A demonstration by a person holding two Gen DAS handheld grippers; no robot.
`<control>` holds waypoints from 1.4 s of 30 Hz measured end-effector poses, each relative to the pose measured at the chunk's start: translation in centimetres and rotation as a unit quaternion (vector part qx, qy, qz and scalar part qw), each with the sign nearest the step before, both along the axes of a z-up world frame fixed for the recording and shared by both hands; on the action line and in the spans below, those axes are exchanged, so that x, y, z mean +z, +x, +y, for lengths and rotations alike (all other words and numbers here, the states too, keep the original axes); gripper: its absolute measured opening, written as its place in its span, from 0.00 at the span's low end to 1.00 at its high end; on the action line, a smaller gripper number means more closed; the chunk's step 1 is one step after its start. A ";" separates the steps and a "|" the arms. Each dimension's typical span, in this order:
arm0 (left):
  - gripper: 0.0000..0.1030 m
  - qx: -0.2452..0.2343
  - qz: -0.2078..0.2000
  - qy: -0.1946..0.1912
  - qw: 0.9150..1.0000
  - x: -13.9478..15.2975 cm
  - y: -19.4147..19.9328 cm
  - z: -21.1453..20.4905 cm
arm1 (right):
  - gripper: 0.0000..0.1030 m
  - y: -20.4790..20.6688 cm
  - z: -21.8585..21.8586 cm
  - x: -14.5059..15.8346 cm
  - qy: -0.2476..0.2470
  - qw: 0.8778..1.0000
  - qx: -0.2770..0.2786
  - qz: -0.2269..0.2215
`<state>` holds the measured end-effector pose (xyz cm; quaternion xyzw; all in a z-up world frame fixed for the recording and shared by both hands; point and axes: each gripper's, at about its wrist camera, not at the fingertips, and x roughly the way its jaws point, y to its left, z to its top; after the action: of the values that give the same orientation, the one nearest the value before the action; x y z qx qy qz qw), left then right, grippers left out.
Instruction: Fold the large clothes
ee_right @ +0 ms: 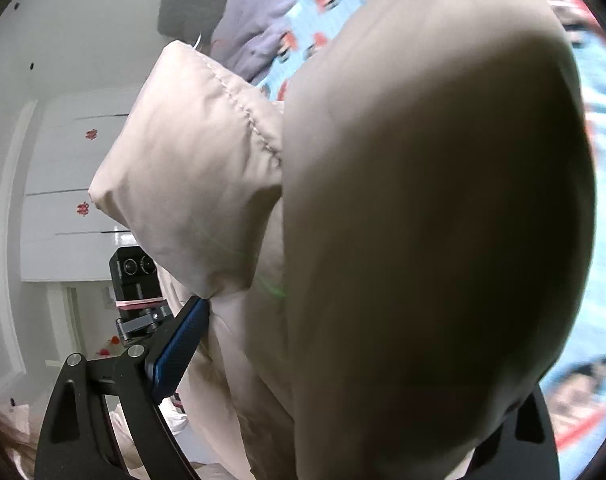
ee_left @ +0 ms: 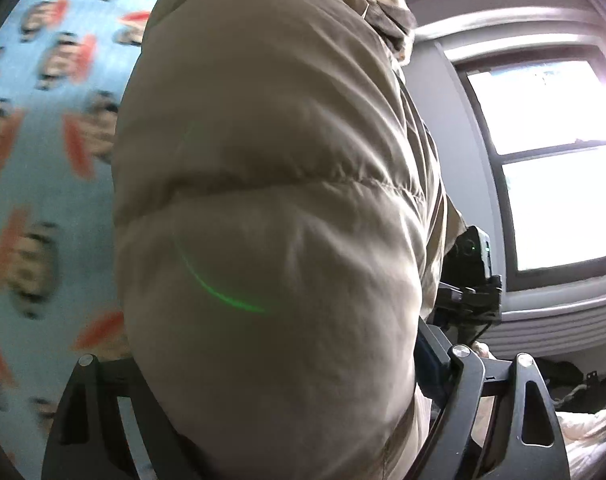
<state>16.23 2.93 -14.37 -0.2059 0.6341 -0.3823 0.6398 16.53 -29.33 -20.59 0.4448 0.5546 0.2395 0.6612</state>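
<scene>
A beige puffer jacket (ee_left: 271,216) fills the left wrist view and hangs between the fingers of my left gripper (ee_left: 299,364), which is shut on it. The same jacket (ee_right: 423,220) fills the right wrist view, where my right gripper (ee_right: 303,360) is shut on it; its blue-padded left finger (ee_right: 179,344) presses the fabric and the right finger is hidden behind the jacket. The jacket is lifted off the bed. The other gripper shows at the right of the left wrist view (ee_left: 471,280) and at the left of the right wrist view (ee_right: 139,288).
A light blue bedsheet with a cartoon print (ee_left: 43,160) lies below, also seen in the right wrist view (ee_right: 599,160). A window (ee_left: 551,152) is at the right. White cabinet doors (ee_right: 71,184) and a purple-grey cloth (ee_right: 259,12) lie beyond.
</scene>
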 end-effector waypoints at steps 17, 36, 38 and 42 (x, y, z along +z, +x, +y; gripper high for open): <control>0.84 0.086 -0.078 0.178 0.977 -1.5 2.1 14.1 | 0.90 4.7 12.4 -2.0 -0.183 0.980 -0.011 0.081; 0.50 -0.058 -0.211 0.275 0.936 -3.4 5.0 -5.5 | 0.14 -2.0 16.5 -3.8 -0.345 0.936 0.001 0.070; 0.50 -0.063 -0.215 0.282 0.933 -3.7 4.9 -5.5 | 0.12 -1.6 15.4 -5.1 -0.327 0.941 -0.022 0.086; 0.50 -0.065 -0.214 0.283 0.933 -3.9 5.0 -5.8 | 0.12 -1.4 15.2 -6.1 -0.341 0.937 -0.006 0.080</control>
<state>21.23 -2.92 -18.23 0.1120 0.5763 -0.2632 0.7655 15.08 -14.12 -26.65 0.2140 0.6516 -0.0041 0.7278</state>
